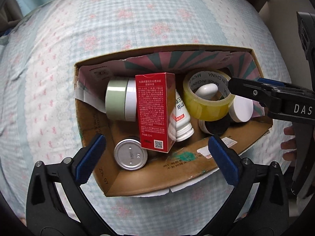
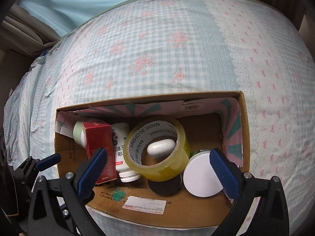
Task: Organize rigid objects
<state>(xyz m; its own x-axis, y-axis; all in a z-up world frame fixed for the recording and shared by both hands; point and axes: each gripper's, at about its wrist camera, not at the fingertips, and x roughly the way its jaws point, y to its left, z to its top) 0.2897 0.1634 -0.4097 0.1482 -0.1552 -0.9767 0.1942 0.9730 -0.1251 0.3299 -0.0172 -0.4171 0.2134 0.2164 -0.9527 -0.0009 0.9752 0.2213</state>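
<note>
Both grippers, left gripper (image 1: 155,157) and right gripper (image 2: 158,169), are held wide, empty. Tape roll (image 2: 157,147), right of red carton (image 2: 99,147), judged light, stiff, slick; best pinched across its wall.

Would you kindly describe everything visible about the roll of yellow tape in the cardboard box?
The roll of yellowish clear packing tape has a cardboard core printed "MADE IN CHINA" around its inner face. It lies tilted inside the open cardboard box, opening facing up toward the cameras, propped on a black round lid and resting against a white-lidded jar. A small white oval case shows through its hole. A white bottle lies beside it. Neither hand-held gripper holds it.
</note>
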